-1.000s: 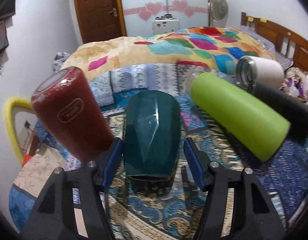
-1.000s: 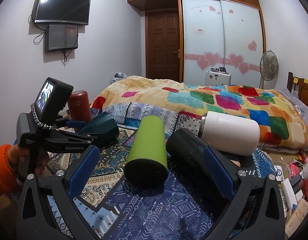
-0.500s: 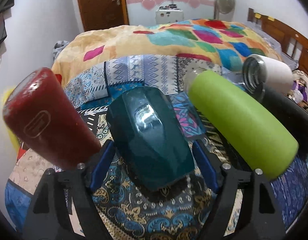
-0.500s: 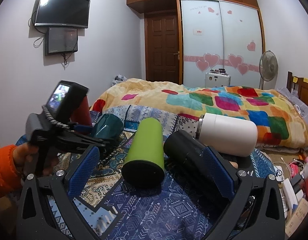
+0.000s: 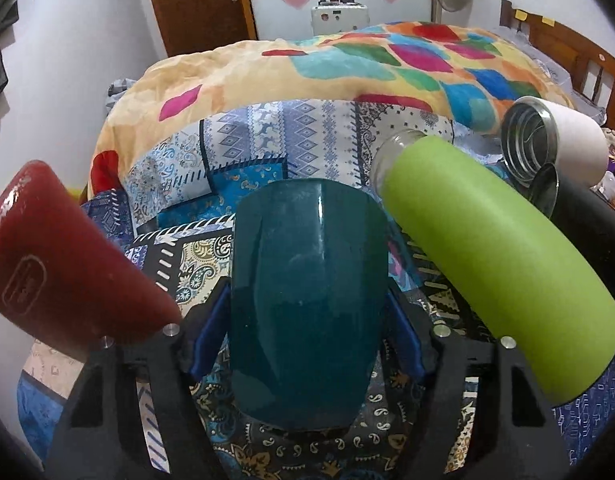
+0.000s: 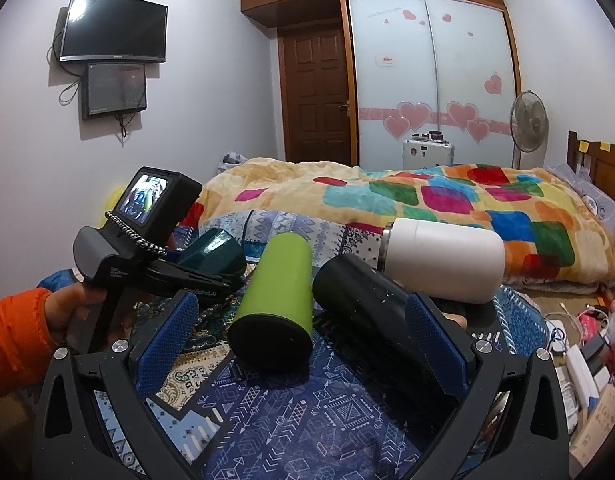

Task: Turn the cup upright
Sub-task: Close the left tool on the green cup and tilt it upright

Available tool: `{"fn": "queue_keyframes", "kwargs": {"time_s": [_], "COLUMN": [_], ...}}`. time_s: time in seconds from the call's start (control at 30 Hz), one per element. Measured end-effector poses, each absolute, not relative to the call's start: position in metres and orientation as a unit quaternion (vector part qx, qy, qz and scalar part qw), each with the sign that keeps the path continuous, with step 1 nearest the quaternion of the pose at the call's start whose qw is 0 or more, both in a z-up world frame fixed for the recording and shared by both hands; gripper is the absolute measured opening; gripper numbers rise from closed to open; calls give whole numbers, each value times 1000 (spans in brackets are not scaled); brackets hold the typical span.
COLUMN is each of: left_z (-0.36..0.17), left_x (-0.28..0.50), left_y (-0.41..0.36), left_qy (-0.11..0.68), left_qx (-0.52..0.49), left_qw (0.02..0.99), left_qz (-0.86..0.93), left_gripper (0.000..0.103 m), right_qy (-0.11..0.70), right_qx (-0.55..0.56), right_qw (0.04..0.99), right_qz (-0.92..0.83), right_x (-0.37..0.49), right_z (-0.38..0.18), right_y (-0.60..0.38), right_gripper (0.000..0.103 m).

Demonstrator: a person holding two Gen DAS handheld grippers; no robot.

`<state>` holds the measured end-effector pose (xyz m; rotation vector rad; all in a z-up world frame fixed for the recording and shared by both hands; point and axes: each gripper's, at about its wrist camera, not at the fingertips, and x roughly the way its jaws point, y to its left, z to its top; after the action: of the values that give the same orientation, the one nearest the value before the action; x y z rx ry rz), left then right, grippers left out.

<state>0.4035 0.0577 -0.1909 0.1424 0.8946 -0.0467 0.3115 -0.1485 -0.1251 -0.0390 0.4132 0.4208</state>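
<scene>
Five cups on the patterned cloth (image 6: pixel 307 412): my left gripper (image 5: pixel 307 324) pinches the teal cup (image 5: pixel 307 280), lifted and tilted, beside the red cup (image 5: pixel 59 264). My right gripper (image 6: pixel 303 344) hangs spread wide, empty, around the lying green cup (image 6: pixel 275 300) and black cup (image 6: pixel 367 308); the white cup (image 6: pixel 443 260) lies behind.

A home bedroom: a bed with a patchwork quilt (image 6: pixel 447 208), a sliding wardrobe (image 6: pixel 431 76) with heart stickers, a wooden door (image 6: pixel 315 96), a wall-mounted television (image 6: pixel 113 28) and a standing fan (image 6: pixel 528 118).
</scene>
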Motion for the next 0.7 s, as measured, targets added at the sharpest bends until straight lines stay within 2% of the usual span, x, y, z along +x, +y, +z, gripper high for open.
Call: {"fn": "queue_keyframes", "kwargs": {"time_s": [0.4, 0.7], "left_z": [-183, -153], "left_x": [359, 304], "left_y": [56, 60], "left_qy": [435, 417], "left_qx": [67, 60], "left_qw": [895, 903], "left_qz": [-69, -81], "left_gripper": [71, 71], "right_qy": [205, 196], "right_qx": [-18, -15], "right_qw": [957, 958], "right_qz": [206, 208], "right_x": [310, 297], "right_z": [-124, -112], "right_y": [-155, -157], "right_gripper": [103, 103]}}
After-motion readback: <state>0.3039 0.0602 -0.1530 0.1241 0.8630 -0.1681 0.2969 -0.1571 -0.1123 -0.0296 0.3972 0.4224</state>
